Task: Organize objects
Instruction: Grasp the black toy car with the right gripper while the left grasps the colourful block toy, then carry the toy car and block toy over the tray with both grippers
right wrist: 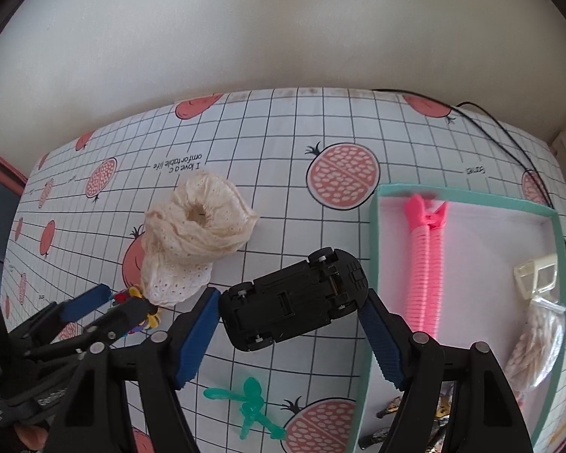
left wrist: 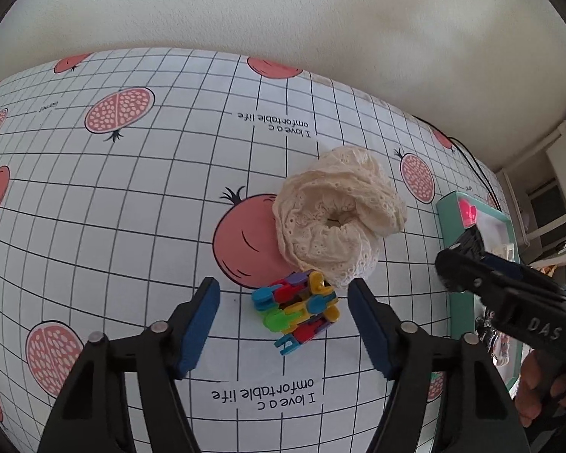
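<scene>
A cluster of colourful plastic clips (left wrist: 296,309) lies on the pomegranate-print tablecloth (left wrist: 132,207). My left gripper (left wrist: 283,283) is open, one finger on each side of the cluster and not touching it. A cream lace scrunchie (left wrist: 336,219) lies just beyond the clips. My right gripper (right wrist: 292,292) is shut on a black toy car (right wrist: 294,302), held underside up above the cloth, just left of the teal box (right wrist: 373,264). The left wrist view shows the right gripper (left wrist: 468,241) with the car over the box's left wall (left wrist: 449,219).
The teal box holds a pink spiral piece (right wrist: 426,260), a cream plastic item (right wrist: 536,275) and a clear bag of pale sticks (right wrist: 536,339). A green stick figure (right wrist: 251,404) lies on the cloth below the car. A black cable (right wrist: 509,143) runs along the back right. A wall rises behind the table.
</scene>
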`<state>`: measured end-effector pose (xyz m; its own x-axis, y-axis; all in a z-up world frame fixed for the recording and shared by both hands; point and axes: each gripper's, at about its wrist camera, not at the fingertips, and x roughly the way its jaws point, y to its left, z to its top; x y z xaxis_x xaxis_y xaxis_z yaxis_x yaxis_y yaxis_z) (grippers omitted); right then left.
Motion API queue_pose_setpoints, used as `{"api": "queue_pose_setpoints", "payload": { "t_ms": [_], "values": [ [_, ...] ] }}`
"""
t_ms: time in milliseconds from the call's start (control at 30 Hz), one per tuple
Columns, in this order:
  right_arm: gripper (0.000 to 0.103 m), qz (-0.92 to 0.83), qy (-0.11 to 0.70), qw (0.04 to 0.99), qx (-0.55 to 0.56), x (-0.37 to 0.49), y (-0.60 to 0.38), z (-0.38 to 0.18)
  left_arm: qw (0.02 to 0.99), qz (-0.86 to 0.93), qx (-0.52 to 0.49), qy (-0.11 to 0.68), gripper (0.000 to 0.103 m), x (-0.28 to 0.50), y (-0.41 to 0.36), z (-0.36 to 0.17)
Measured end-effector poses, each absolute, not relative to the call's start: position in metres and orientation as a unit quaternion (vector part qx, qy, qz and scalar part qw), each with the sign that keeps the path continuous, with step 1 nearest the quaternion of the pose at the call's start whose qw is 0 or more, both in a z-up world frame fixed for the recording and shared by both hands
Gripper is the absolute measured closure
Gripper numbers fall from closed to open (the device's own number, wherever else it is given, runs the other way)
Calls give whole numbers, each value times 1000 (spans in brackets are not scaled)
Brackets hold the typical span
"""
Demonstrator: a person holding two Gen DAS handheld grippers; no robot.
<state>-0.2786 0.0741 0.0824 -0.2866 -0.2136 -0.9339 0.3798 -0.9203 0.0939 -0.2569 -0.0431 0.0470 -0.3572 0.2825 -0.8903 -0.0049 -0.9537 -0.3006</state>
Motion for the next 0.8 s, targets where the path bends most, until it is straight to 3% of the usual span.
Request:
{"api": "queue_pose_setpoints", "payload": {
  "t_ms": [100,200,800],
  "values": [
    [26,-799,74,185,567,-280,73,82,93,813,-563,-115,39,-258,-40,43],
    [26,-801,75,185,564,-279,73,83,99,813,-562,-115,53,-259,-40,42],
    [26,-809,98,205,541,-259,74,87,58,835,-536,-109,59,-253,-70,60]
  ]
}}
